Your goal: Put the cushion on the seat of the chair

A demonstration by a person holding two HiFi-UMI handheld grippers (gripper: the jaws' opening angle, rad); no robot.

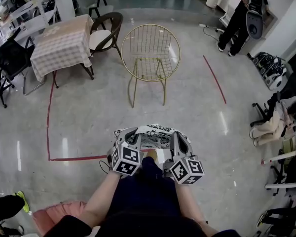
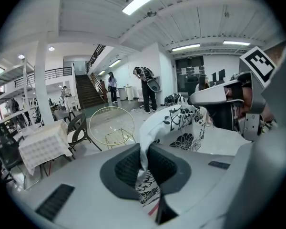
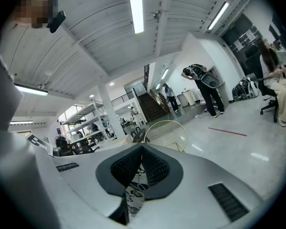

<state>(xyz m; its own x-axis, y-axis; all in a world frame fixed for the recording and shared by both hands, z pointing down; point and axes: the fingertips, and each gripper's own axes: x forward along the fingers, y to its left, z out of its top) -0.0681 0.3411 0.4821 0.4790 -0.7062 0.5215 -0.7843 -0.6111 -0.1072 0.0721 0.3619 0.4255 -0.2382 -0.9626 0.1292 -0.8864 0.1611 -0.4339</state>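
Black-and-white fabric cushion looks light, soft and floppy, best held at opposite edges, where left claw and right claw each clamp its cover.

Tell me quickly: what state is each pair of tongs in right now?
Left tongs: shut on the cushion.
Right tongs: shut on the cushion.
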